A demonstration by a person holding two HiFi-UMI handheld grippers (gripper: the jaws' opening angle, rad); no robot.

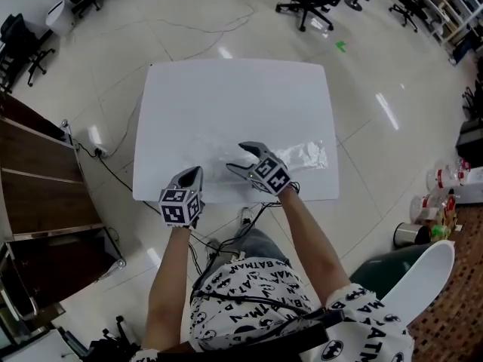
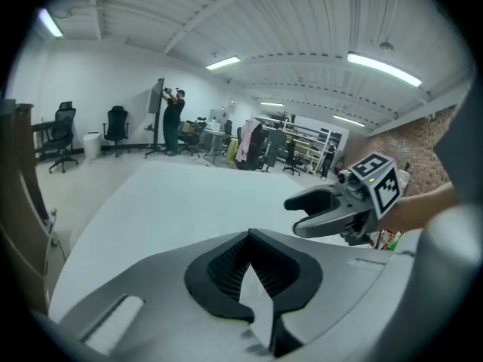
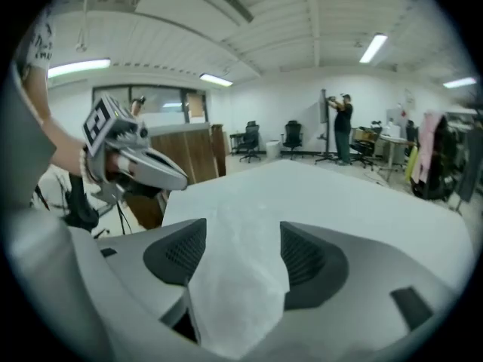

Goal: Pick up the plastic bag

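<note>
Counts:
- Table [image 1: 226, 96]: 1.
- Plastic bag [image 1: 306, 155]: 1, at 4 o'clock on the table.
- Grippers: 2, the left gripper [image 1: 195, 173] and the right gripper [image 1: 235, 157], with 1 marker cube [image 1: 179, 206] each, so 2 cubes.
- People: 2, the wearer [image 1: 256, 292] at 6 o'clock plus 1 standing person [image 3: 343, 119] far across the room.
- Office chairs [image 1: 308, 2]: at least 4 on the floor, spread from 10 to 1 o'clock.
- Wooden cabinet [image 1: 38, 179]: 1, at 9 o'clock.
- Metal can [image 1: 411, 234]: 1, at 4 o'clock.
- Bottles [image 1: 441, 181] near the can: clustered, can't count.
- Ceiling light strips [image 2: 383, 68]: 5 in the left gripper view.
</note>
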